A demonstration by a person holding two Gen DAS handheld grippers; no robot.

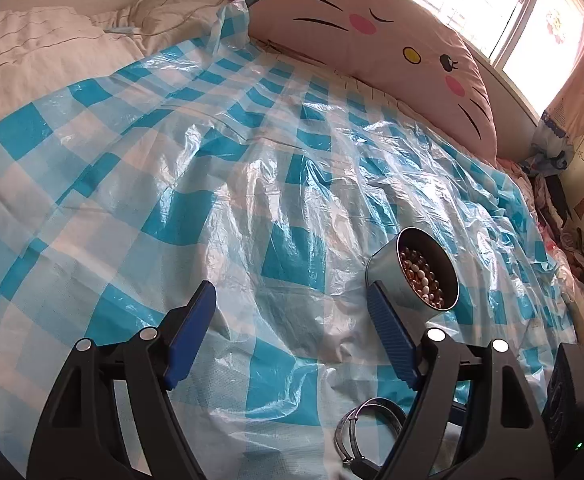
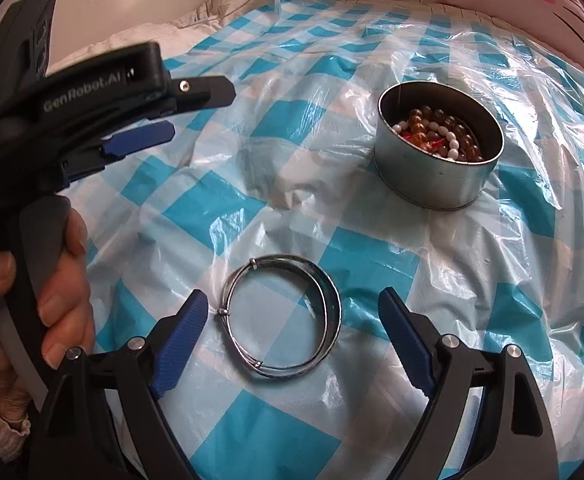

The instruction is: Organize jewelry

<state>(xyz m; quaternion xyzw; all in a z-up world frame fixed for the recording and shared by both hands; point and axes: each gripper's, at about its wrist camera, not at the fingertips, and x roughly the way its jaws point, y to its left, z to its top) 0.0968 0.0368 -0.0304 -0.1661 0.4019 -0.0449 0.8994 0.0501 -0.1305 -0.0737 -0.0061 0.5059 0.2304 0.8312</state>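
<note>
Bangles (image 2: 282, 318), silver, a little stack lying flat on the blue-and-white checked plastic sheet (image 2: 371, 264), sitting right between the spread blue pads of the right gripper (image 2: 292, 312), not pinched at all. Left gripper (image 1: 292, 300) also spread wide with nothing in it, only crinkly sheet between the fingers. Round metal tin (image 2: 437, 182) further back, well apart from the bangles, full of amber and white beads (image 2: 441, 132). Pink cat-face pillow (image 1: 391, 36) up by the window.
</note>
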